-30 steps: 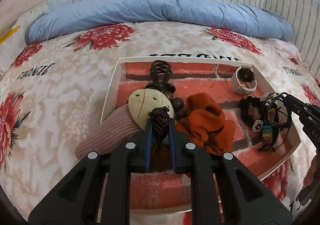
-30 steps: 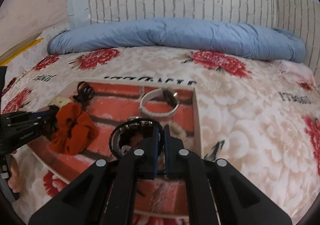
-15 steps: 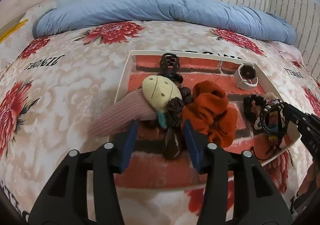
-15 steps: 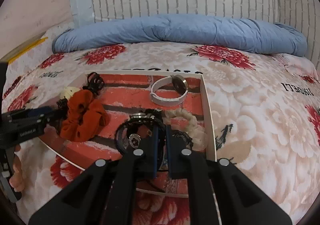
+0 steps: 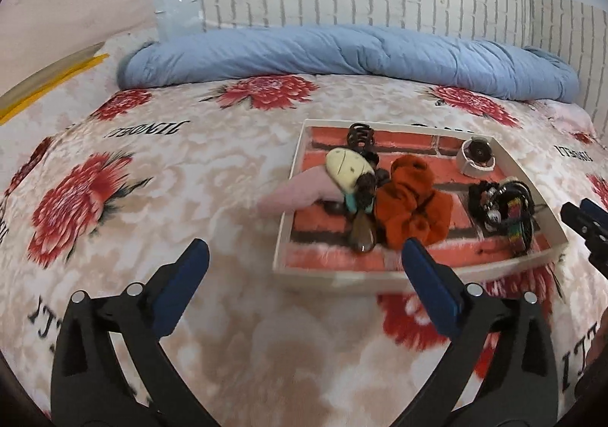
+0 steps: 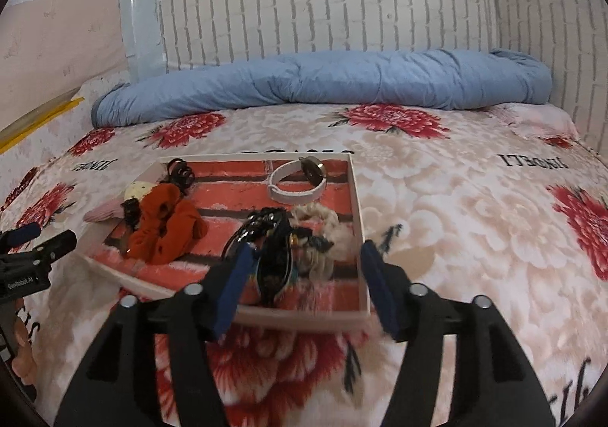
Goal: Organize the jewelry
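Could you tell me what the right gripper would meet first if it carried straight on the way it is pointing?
Probably the near wall of the tray, then the dark bracelet bundle just behind it; depth is uncertain.

You are looking at a tray lying on the bed, with a rolled quilt lying behind it against the wall. In the tray, a scrunchie is sitting mid-tray, a hair claw behind it at the far left, a watch at the far right, and a bracelet bundle at the near right.
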The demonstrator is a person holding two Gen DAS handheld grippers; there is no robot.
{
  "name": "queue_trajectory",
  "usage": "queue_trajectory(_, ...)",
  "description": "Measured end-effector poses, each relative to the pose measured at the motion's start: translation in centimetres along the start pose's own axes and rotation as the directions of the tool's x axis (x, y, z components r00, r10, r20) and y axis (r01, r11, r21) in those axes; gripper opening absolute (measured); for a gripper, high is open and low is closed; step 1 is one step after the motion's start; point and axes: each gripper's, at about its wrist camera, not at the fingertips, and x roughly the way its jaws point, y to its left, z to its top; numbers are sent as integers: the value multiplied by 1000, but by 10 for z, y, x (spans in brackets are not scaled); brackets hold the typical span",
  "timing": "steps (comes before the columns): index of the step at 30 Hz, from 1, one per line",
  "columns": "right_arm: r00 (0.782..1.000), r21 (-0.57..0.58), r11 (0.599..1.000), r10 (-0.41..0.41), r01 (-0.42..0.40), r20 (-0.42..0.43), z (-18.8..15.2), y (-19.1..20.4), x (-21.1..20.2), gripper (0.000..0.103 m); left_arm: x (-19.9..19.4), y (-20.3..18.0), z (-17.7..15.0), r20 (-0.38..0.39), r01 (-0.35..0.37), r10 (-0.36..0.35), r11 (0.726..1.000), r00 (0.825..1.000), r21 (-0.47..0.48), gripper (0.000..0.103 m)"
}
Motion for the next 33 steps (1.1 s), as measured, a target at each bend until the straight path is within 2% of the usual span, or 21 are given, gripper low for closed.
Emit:
queue_trajectory(5, 998, -11, 1000, -26, 26, 56, -5, 11, -35, 80, -32, 4, -22, 0, -17, 17, 1000, 1000, -3, 98)
queue_trajectory(7, 998, -9, 1000, -25, 26, 58, -8, 17, -47, 89, -47, 4, -37, 5, -13, 13, 1000, 1000, 7, 98)
queue_trajectory(11, 999, 39, 999, 5, -7, 48, -39, 22, -85, 90, -75, 5, -63, 4, -6, 6, 1000, 1000, -2, 98)
queue_trajectory(13, 998, 25, 1000, -11, 9, 57, -52, 24, -98, 91, -90, 5, -74, 22, -2, 2, 1000, 1000, -16, 98)
queue_trajectory(17, 997, 19, 1000, -24, 23, 78, -71, 22, -126, 92, -120, 0, -94, 79, -19, 19, 1000, 997, -3, 98)
queue_trajectory(19, 996, 25, 1000, -21, 19, 84, -80, 20, -139, 97, -137, -2, -104, 130, -35, 34, 999, 991, 4, 98)
queue_trajectory(22, 996, 16, 1000, -20, 19, 90, -95, 20, -154, 97, -152, -5, -113, 175, -41, 36, 999, 984, 22, 98)
queue_trajectory(28, 990, 25, 999, -25, 21, 140, -107, 17, -168, 97, -156, -9, -122, 193, -35, 24, 998, 981, 49, 98)
queue_trajectory(33, 991, 35, 999, -25, 21, 128, -110, 16, -163, 97, -155, -13, -125, 195, -44, 30, 997, 980, 66, 98)
